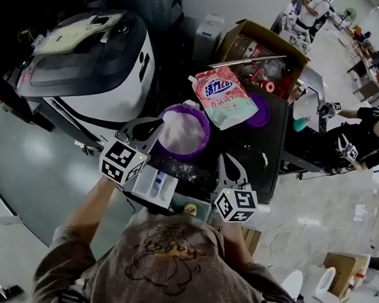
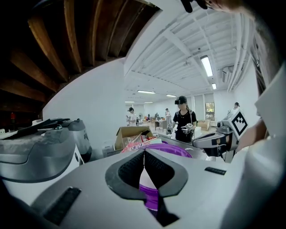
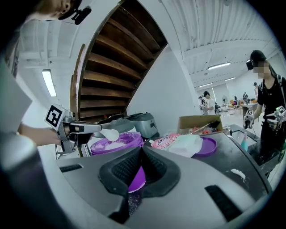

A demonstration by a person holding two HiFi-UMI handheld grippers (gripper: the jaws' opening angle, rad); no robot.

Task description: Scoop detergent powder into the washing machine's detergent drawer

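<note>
My left gripper (image 1: 154,124) is shut on the handle of a white spoon (image 3: 109,134), whose bowl hangs over the purple tub (image 1: 201,119) of white detergent powder. In the left gripper view the thin white handle (image 2: 144,166) sits between the closed jaws. My right gripper (image 1: 229,158) is shut with nothing in it, and it hovers over the black top to the right of the tub. The white detergent drawer (image 1: 154,185) stands pulled out at the near edge, below the left gripper. Behind the tub lies a pink detergent bag (image 1: 223,95).
A white and black washing machine (image 1: 86,64) stands at the left. A purple lid (image 1: 261,112) and an open cardboard box (image 1: 259,53) sit behind the bag. Spilled powder (image 1: 189,173) dusts the black top (image 1: 266,146). A person (image 1: 363,136) stands at the right.
</note>
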